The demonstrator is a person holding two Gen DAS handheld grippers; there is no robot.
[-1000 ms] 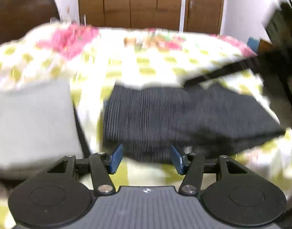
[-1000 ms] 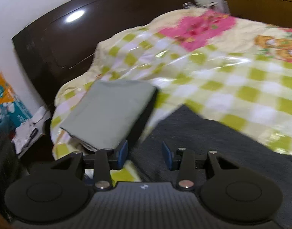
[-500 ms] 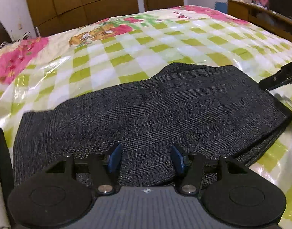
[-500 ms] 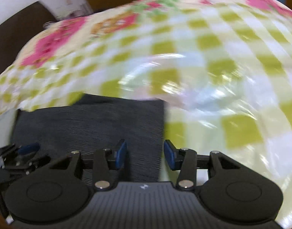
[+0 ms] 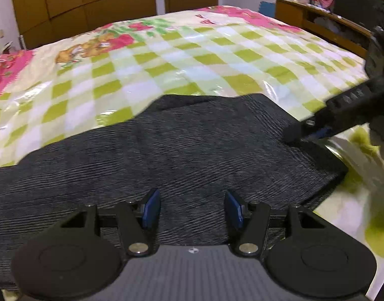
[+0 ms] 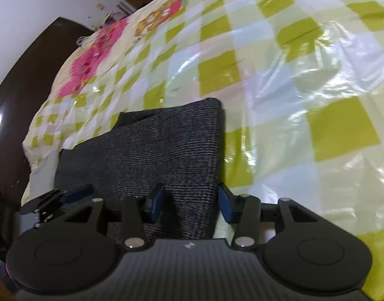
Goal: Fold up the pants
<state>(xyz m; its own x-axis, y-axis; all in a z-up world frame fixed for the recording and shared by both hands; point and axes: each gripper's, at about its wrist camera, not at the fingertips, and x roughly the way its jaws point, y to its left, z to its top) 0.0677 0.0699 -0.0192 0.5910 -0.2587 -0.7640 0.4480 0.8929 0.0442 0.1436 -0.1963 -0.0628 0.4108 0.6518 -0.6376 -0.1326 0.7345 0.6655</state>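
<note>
The left wrist camera looks down, close over the dark pants [image 5: 181,155], across the checked bedspread [image 5: 166,57] toward the wooden wardrobe [image 5: 91,7]. The right wrist camera sits just over the pants' [image 6: 161,155] end, apparently facing the dark headboard [image 6: 23,82]. Both views share the pants and bedspread.

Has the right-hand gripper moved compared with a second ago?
Yes. The right gripper has swung away from the headboard side, and now sits over the right end of the dark pants, jaws apart.
</note>
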